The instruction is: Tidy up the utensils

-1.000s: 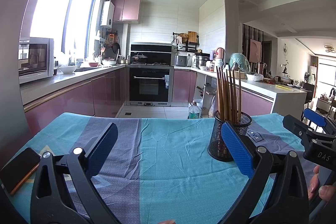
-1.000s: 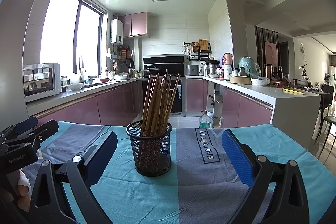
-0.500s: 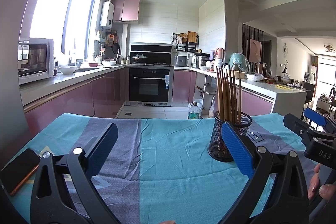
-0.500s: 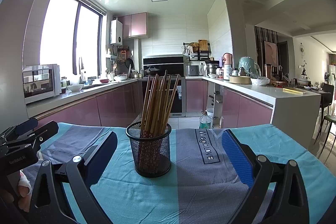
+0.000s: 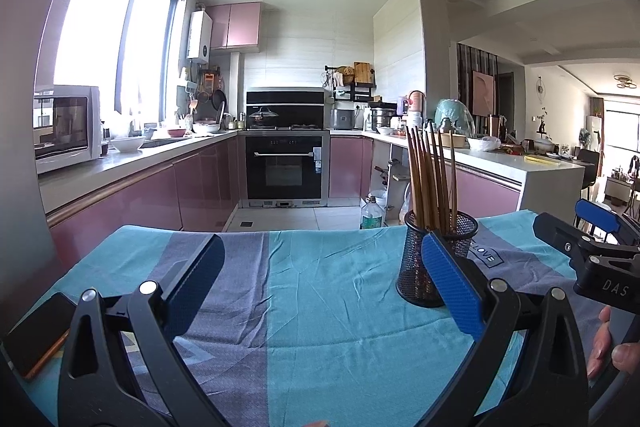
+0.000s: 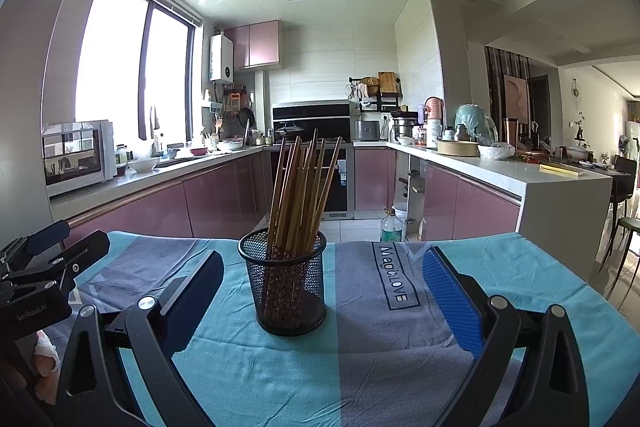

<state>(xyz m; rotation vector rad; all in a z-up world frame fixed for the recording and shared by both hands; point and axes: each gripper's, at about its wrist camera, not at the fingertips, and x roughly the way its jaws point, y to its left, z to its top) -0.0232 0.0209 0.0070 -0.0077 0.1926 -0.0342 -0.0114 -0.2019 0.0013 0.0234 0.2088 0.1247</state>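
A black mesh cup [image 6: 285,289] stands upright on the teal and purple cloth [image 6: 372,355], full of several brown chopsticks [image 6: 302,195]. My right gripper [image 6: 322,275] is open and empty, with the cup between its fingers, nearer the left one. In the left wrist view the cup [image 5: 430,259] sits to the right, partly behind the right finger [image 5: 450,283]. My left gripper [image 5: 320,267] is open and empty over bare cloth. Each gripper shows at the edge of the other's view: the right one [image 5: 592,247] and the left one [image 6: 44,259].
A phone [image 5: 34,333] lies on the cloth at the left edge. Beyond the table's far edge is a kitchen with pink cabinets, an oven [image 5: 286,163], a microwave [image 5: 66,127] and a white counter [image 6: 520,171] on the right.
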